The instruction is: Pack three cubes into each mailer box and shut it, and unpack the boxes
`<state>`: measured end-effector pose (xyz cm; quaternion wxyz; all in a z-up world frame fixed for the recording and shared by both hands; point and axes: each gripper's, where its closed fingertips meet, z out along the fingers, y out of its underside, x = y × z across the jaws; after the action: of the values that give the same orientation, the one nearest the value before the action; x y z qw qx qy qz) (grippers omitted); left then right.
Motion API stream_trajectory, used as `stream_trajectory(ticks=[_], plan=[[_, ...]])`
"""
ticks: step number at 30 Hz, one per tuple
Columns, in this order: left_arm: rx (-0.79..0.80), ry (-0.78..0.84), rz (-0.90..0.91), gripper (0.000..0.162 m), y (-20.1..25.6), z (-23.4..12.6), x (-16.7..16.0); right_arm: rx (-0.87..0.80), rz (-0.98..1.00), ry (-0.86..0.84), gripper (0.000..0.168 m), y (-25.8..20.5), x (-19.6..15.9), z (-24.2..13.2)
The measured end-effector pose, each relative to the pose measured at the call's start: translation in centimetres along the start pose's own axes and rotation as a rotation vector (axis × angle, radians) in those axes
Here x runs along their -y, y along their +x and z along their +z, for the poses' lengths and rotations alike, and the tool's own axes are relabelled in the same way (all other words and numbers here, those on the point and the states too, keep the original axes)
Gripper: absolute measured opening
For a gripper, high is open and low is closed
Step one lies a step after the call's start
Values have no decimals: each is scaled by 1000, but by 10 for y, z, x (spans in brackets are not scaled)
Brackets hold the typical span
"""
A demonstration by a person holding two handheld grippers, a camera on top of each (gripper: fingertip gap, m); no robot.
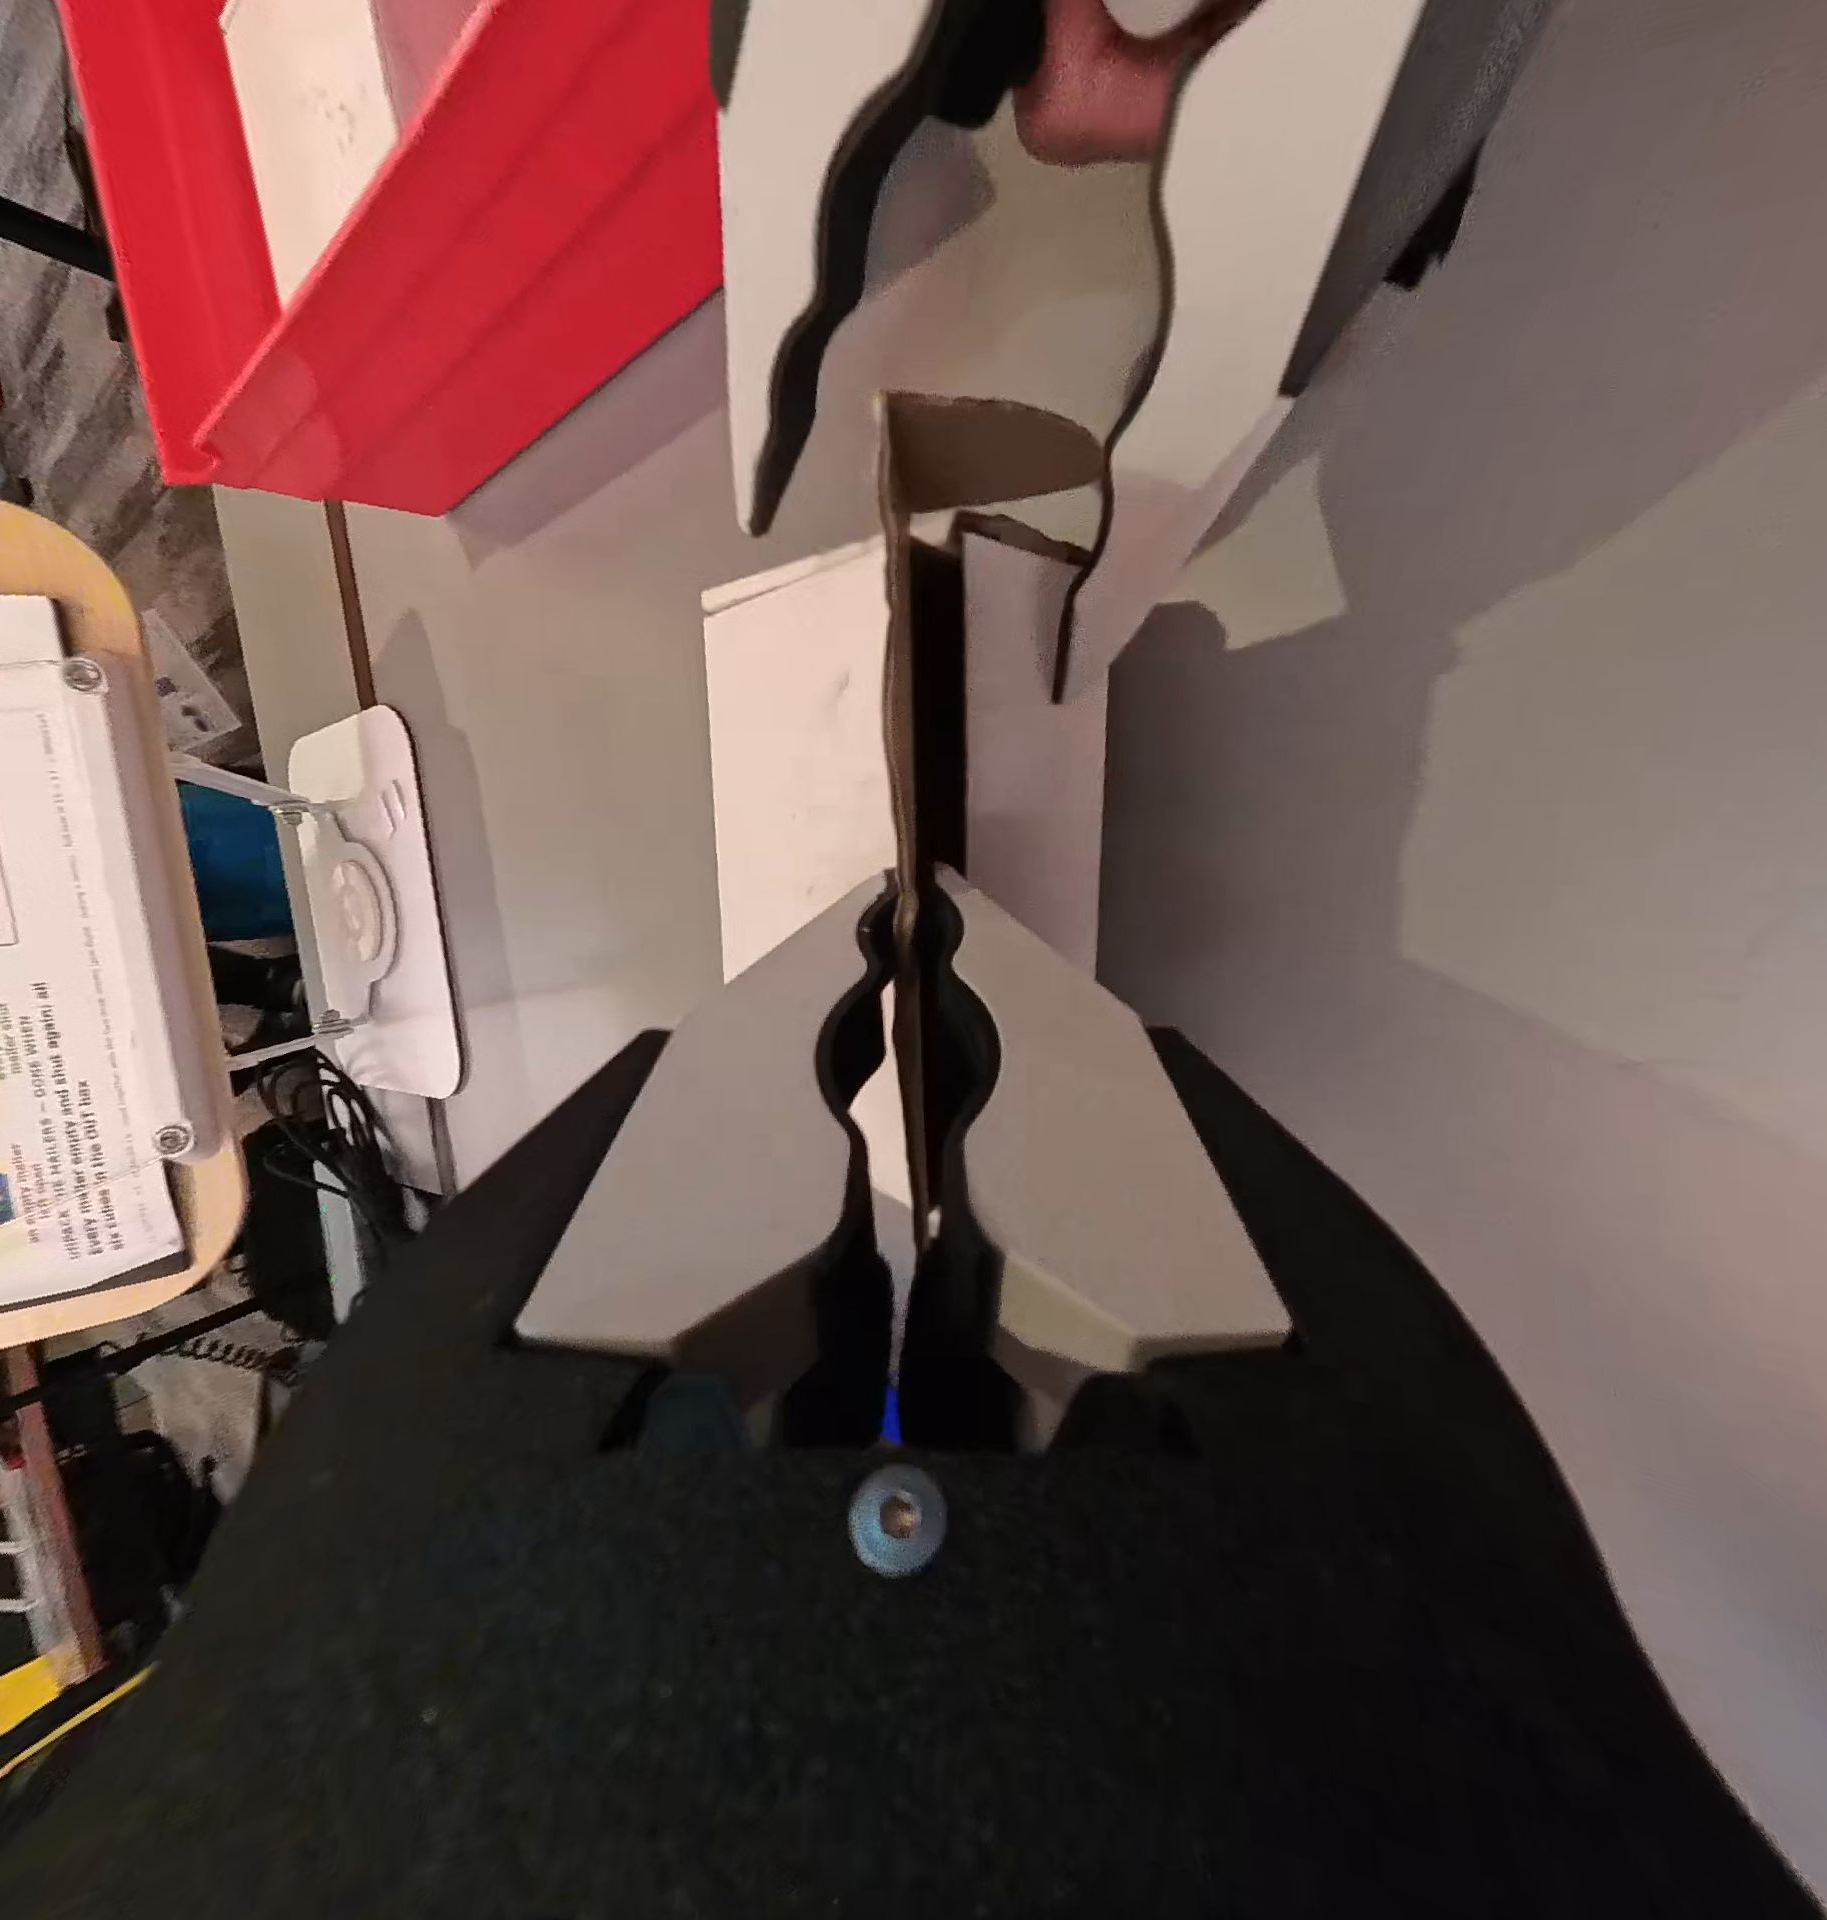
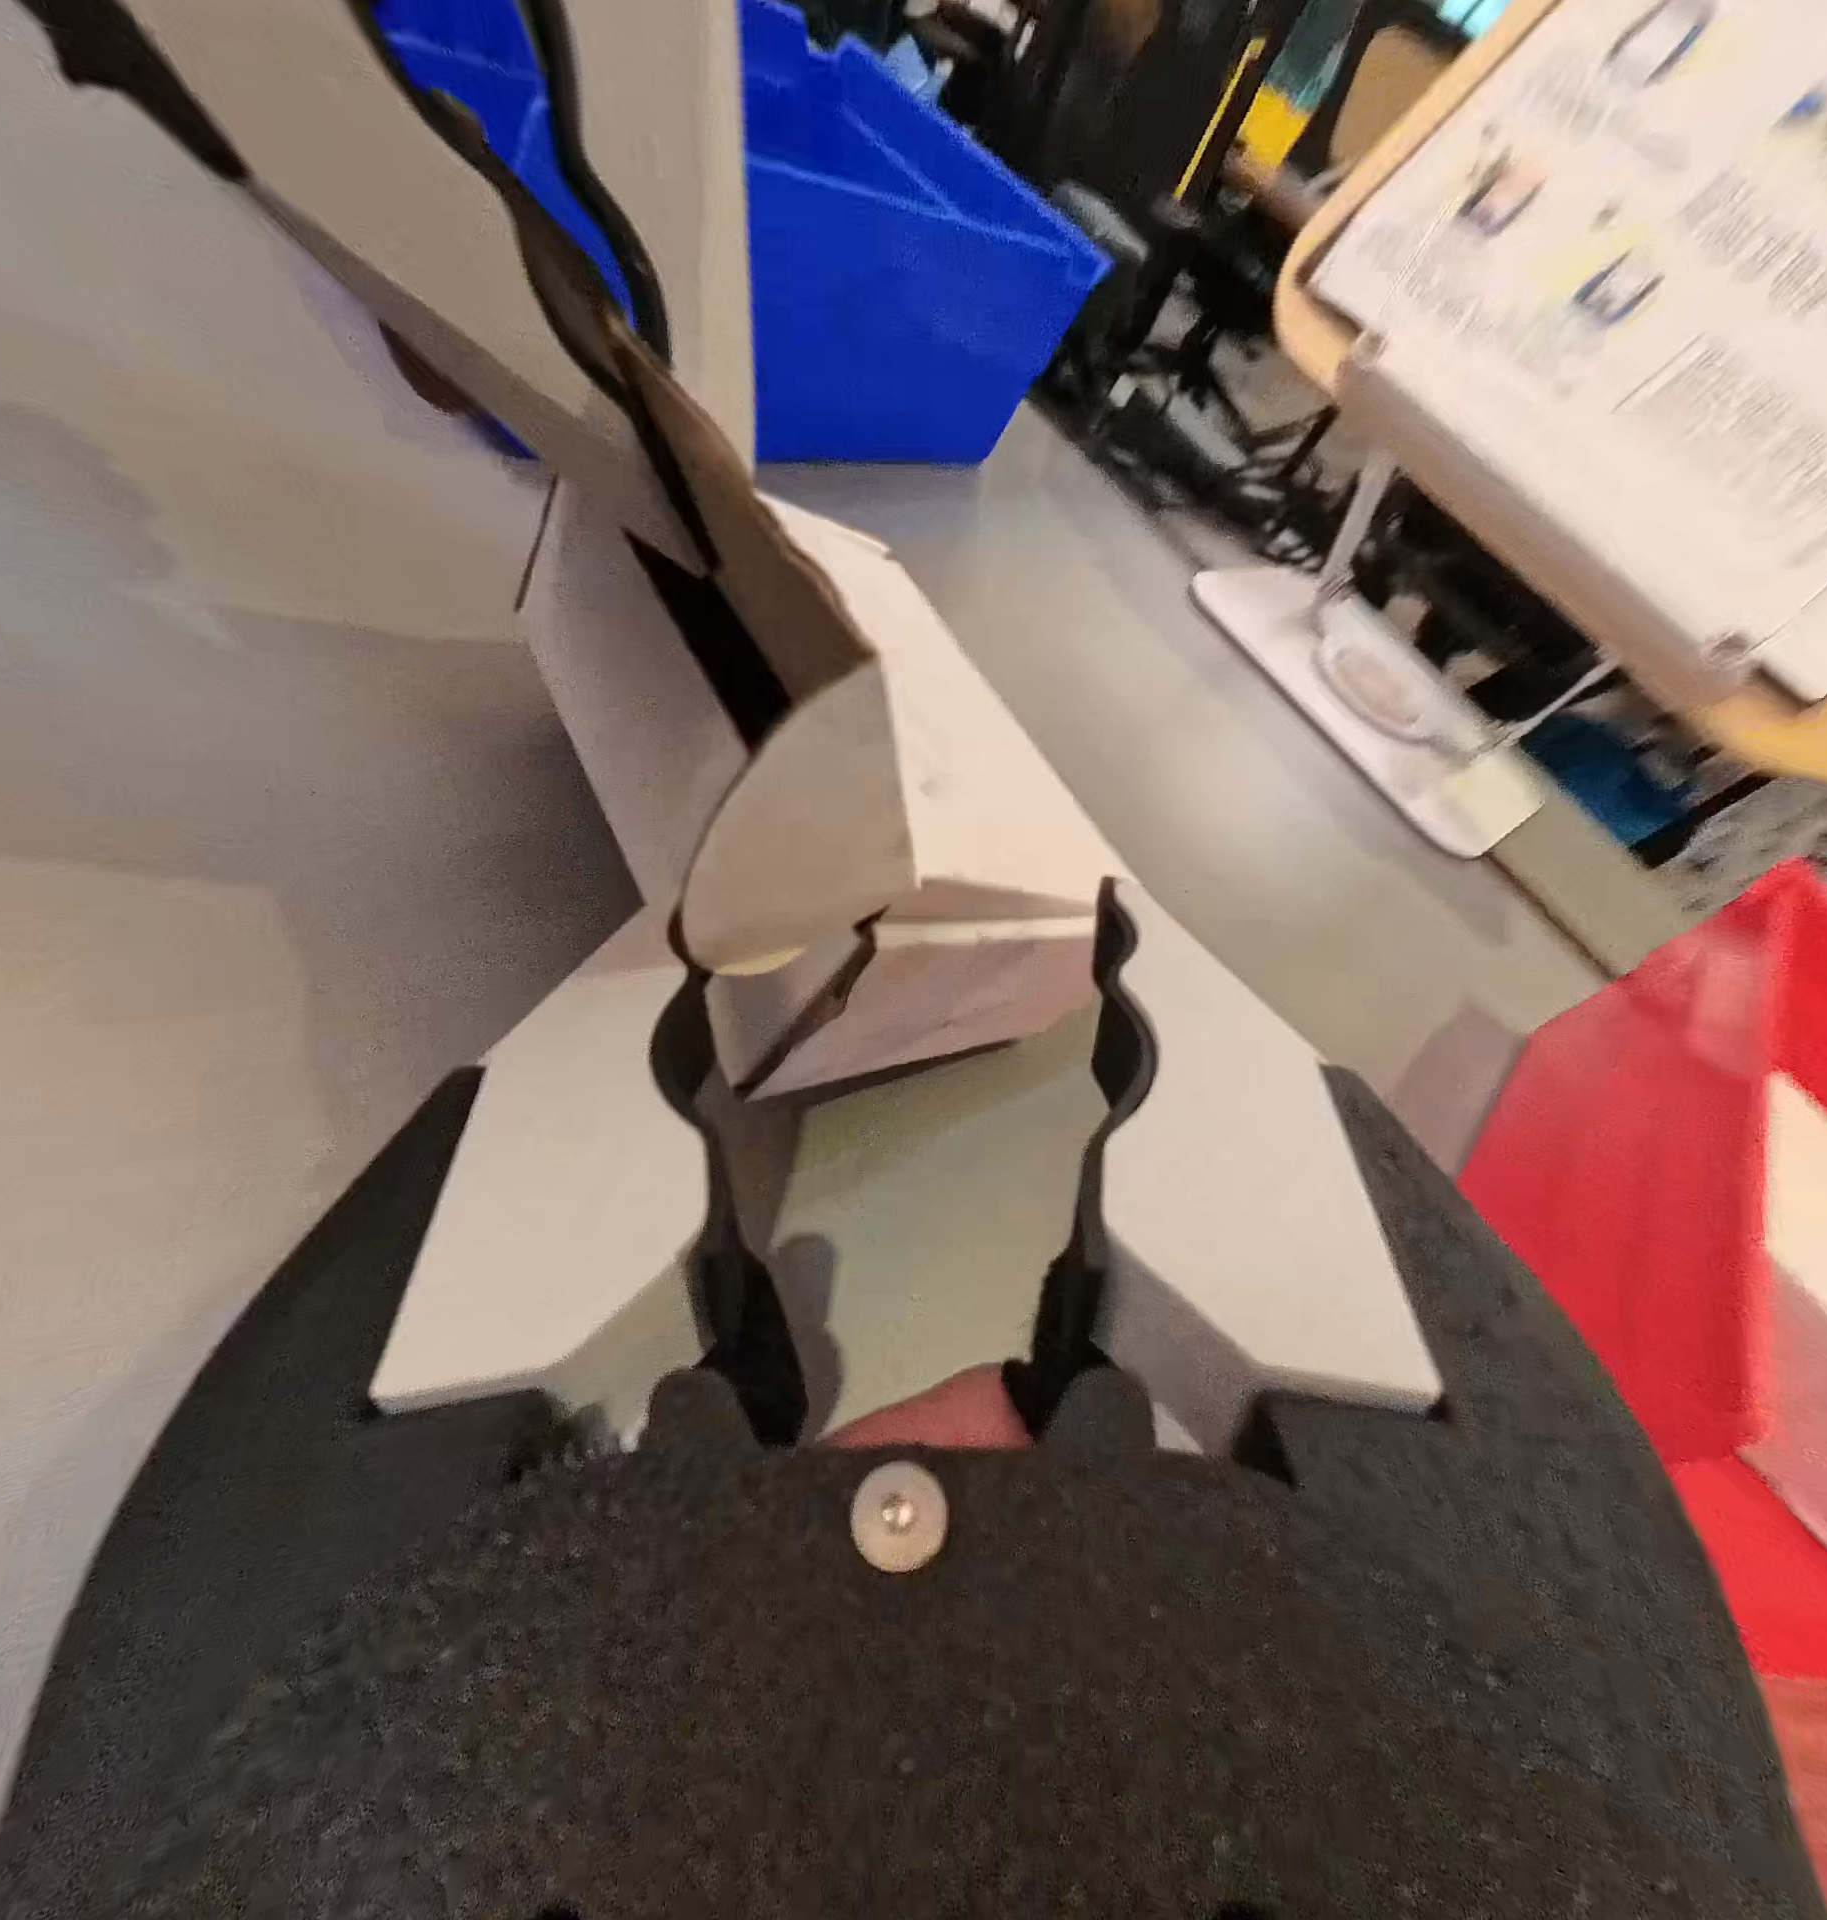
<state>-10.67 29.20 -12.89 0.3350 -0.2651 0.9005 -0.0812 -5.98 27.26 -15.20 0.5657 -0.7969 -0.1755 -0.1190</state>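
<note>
From the left wrist view, the left gripper (image 1: 914, 914) is closed down on a thin cardboard flap (image 1: 904, 748) of the white mailer box (image 1: 795, 758), the wavy fingers pressed together with only the sheet between them; the flap stands edge-on, brown on its inner face, and the box sits on the white table (image 1: 1511, 935) just ahead of the tips; farther off the right gripper (image 1: 992, 343) comes in from the opposite side with its fingers apart around the upper end of the same flap; a red bin (image 1: 452, 270) lies toward the table's far left edge; no cubes show, so whether the box is full I cannot tell.

From the right wrist view, the right gripper (image 2: 898, 935) is well open and holds nothing; the curved tab of the flap (image 2: 784, 831) sits just at the left fingertip (image 2: 618, 1049), touching or nearly so; the left gripper (image 2: 639, 499) reaches in from above left, clamped on the flap; a blue bin (image 2: 888, 312) stands at the far edge of the table (image 2: 1148, 727), the red bin (image 2: 1657, 1143) at the near right.

The box looks light and its card stiff along the panels but easily creased at the folds, smooth enough to slip; a hold on the flap's edge near a crease seems best, with a gentle squeeze. The left tool points along the flap, roughly level; the right tilts down toward the box.
</note>
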Motion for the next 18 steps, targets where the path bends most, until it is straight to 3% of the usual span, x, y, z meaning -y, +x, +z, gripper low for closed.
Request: stream_trajectory(ticks=[4, 9, 18], plan=[[-28, 20, -13, 0, 3, -1, 3, 9, -58, -50, 63, -8, -9, 4], [-35, 14, -15, 0, 3, 1, 2, 44, -10, -113, 64, -10, -26, 8], [-93, 90, -181, 0, -54, -18, 11, 39, -86, -116, 61, -10, -27, 8]])
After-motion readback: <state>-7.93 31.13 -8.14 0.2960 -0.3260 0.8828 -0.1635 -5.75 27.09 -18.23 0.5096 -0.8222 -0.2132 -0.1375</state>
